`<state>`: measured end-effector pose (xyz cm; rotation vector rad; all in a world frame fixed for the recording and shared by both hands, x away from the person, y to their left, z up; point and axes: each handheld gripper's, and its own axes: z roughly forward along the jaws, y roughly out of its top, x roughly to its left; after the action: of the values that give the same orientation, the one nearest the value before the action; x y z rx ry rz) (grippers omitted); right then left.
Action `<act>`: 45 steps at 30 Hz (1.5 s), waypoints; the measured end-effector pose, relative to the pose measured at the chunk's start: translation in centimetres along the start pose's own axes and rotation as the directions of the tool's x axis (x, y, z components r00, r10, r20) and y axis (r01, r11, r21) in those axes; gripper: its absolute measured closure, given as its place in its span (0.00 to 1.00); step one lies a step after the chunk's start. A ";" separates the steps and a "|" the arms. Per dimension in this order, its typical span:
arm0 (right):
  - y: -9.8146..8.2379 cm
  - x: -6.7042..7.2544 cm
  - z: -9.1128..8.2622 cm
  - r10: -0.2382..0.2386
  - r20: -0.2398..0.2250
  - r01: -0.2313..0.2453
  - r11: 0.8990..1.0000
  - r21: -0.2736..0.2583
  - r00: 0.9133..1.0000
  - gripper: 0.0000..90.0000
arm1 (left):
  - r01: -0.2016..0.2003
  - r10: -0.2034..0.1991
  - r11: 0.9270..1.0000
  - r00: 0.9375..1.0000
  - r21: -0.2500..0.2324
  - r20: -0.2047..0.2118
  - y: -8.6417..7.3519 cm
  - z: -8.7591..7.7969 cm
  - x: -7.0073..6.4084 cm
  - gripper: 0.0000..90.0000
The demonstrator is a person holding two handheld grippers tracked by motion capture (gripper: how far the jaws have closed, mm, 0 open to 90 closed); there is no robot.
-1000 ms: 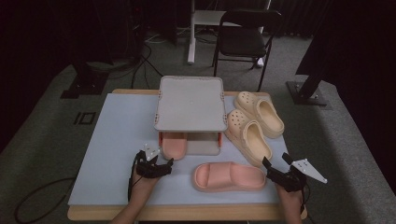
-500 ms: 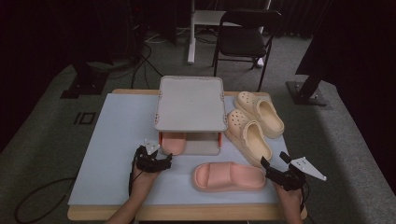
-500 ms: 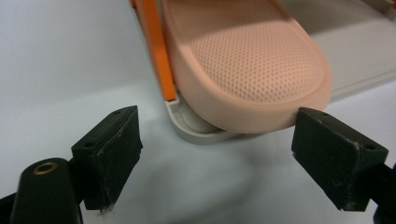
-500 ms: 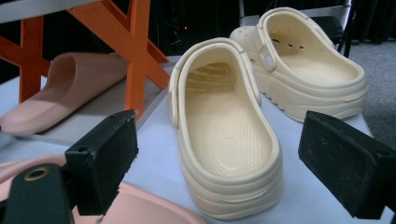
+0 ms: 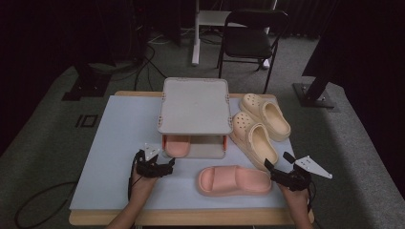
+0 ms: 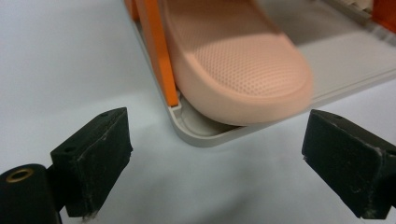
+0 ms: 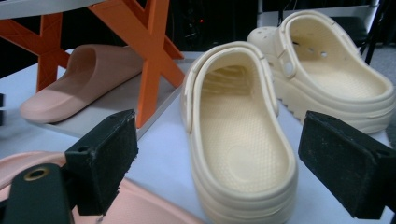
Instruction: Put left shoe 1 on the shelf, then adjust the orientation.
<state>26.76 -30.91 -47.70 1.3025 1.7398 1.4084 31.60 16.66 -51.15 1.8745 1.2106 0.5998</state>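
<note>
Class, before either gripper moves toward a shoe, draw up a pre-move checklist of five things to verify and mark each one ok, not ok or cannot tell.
1. Left gripper open, nothing between its fingers: ok.
2. Right gripper open and empty: ok.
3. Pink slide on the mat lies free, with no other shoe on it: ok.
4. Free room on the rack's lower shelf beside the pink slide already stored there: ok, the right half looks bare.
5. Both cream clogs, near and far, upright on the mat: ok.
</note>
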 end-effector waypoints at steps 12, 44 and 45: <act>0.7 -1.1 0.5 0.002 0.000 -0.002 1.000 0.021 1.000 0.13 | 0.007 -0.005 0.999 0.999 -0.042 0.040 -1.4 -3.1 2.0 0.09; 3.4 -5.9 6.9 -0.030 -0.050 0.039 0.983 0.180 0.998 0.23 | 0.051 -0.052 0.992 0.999 -0.113 -0.003 -4.8 -7.7 7.1 0.09; 3.4 -5.9 6.9 -0.030 -0.050 0.039 0.983 0.180 0.998 0.23 | 0.051 -0.052 0.992 0.999 -0.113 -0.003 -4.8 -7.7 7.1 0.09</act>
<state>36.10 -33.48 -47.54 1.3348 1.9502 1.2959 26.45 26.93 -51.00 1.7438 1.2003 0.6329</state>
